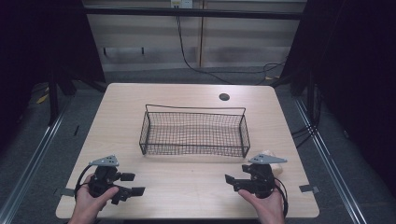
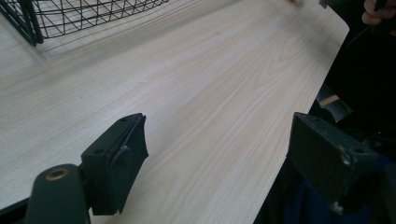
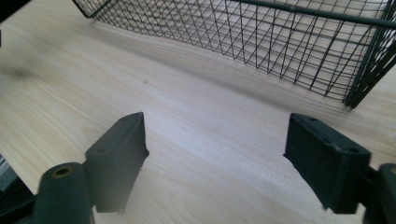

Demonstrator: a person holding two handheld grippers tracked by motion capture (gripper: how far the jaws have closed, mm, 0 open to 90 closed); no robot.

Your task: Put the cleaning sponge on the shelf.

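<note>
A black wire basket [image 1: 194, 133] stands in the middle of the light wooden table [image 1: 187, 186], with nothing visible inside it. My left gripper [image 1: 132, 183] is held low near the front left edge and points right. Its jaws stand wide apart in the left gripper view [image 2: 219, 126], with bare tabletop between them. My right gripper [image 1: 232, 182] sits near the front right and points left. It is open too [image 3: 215, 123], with the basket's near wall [image 3: 261, 51] a short way ahead. A pale, cream-coloured object [image 1: 272, 157] lies just behind the right gripper.
A round dark hole [image 1: 224, 97] marks the table's far side. Cables [image 1: 196, 65] trail over the floor beyond the table. Dark curtains hang on both sides. The table's front edge runs just under both hands.
</note>
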